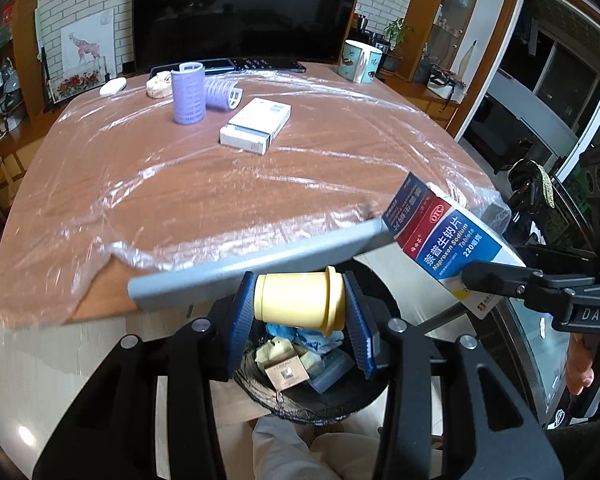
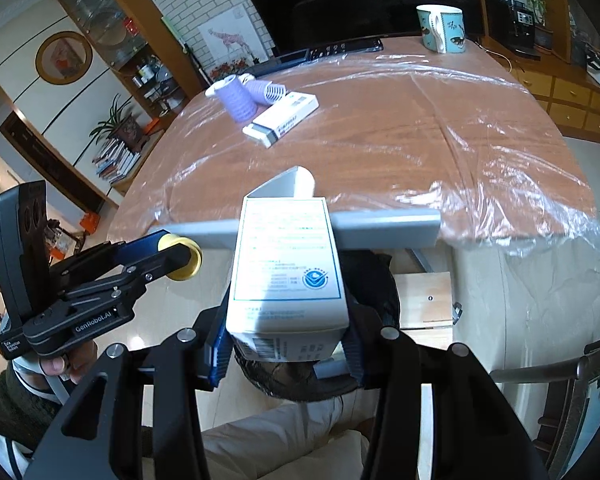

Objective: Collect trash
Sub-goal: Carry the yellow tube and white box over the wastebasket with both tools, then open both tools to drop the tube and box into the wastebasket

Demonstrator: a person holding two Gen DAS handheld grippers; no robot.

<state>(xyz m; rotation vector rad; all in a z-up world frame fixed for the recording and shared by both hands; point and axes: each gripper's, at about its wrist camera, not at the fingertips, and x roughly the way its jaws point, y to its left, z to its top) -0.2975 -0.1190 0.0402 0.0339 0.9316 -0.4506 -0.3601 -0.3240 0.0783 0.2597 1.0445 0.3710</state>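
Note:
My left gripper (image 1: 300,312) is shut on a small yellow cup (image 1: 298,300), held sideways right above a black trash bin (image 1: 340,396) with several scraps inside. My right gripper (image 2: 286,344) is shut on a white and blue medicine box (image 2: 286,264), held over the same bin (image 2: 376,280) just off the table's near edge. The box also shows in the left wrist view (image 1: 448,240), at the right. The yellow cup shows in the right wrist view (image 2: 184,258), at the left.
The plastic-covered wooden table (image 1: 180,184) carries two purple hair rollers (image 1: 188,92), a white box (image 1: 256,124), a crumpled tissue (image 1: 160,84), a small white case (image 1: 112,87), a remote (image 1: 268,65) and a mug (image 1: 360,60). A grey bar (image 1: 260,256) runs along the near edge.

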